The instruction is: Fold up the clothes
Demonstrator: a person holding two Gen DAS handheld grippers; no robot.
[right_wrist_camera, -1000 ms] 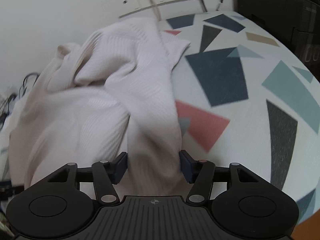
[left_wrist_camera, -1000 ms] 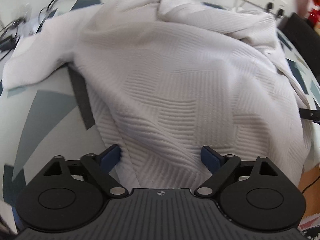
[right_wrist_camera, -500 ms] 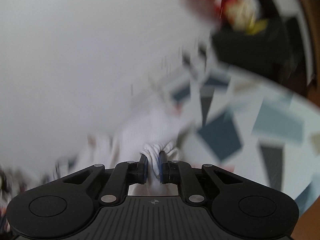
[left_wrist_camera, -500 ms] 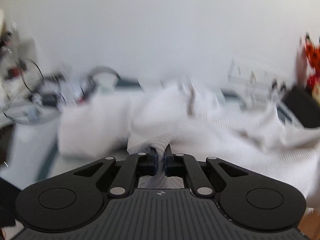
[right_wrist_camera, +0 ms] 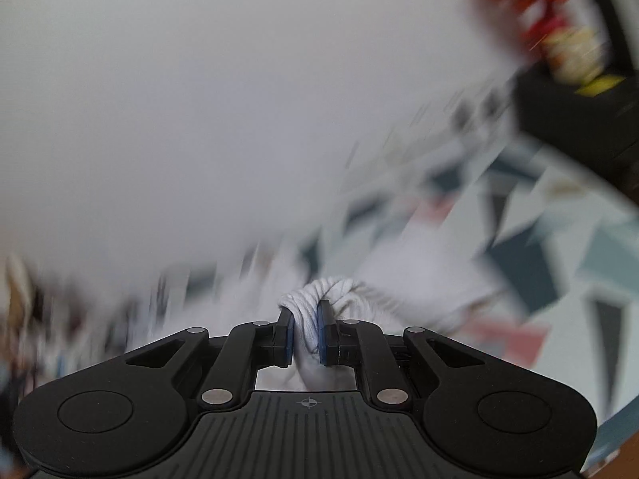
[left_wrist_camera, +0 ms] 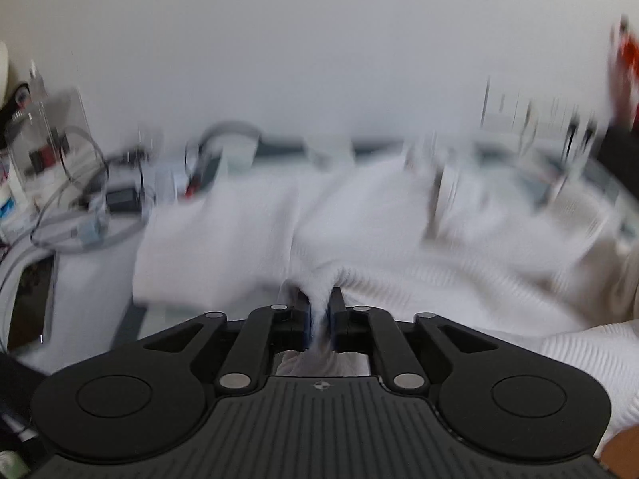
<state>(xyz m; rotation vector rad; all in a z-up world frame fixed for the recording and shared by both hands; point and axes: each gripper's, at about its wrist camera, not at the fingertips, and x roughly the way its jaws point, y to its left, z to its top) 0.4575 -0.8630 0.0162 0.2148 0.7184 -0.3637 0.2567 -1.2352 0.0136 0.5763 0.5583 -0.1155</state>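
A white ribbed knit garment (left_wrist_camera: 399, 239) lies spread over the patterned table, blurred by motion. My left gripper (left_wrist_camera: 319, 299) pinches a raised fold of its near edge. Cloth fills the narrow gap between the blue pads, and the jaws are opening slightly. In the right wrist view my right gripper (right_wrist_camera: 306, 311) is shut on a bunched roll of the same garment (right_wrist_camera: 375, 299), held above the table. The rest of the cloth trails away blurred behind it.
Cables and small devices (left_wrist_camera: 80, 199) clutter the table's left end. A strip of wall sockets (left_wrist_camera: 539, 115) sits on the white wall behind. A black box (right_wrist_camera: 579, 119) with red and yellow items stands far right. Patterned tabletop (right_wrist_camera: 599, 259) shows right of the garment.
Both grippers went from open over the flat garment to shut on pinched folds. Both have risen and tipped up, so the wall now fills the upper views.
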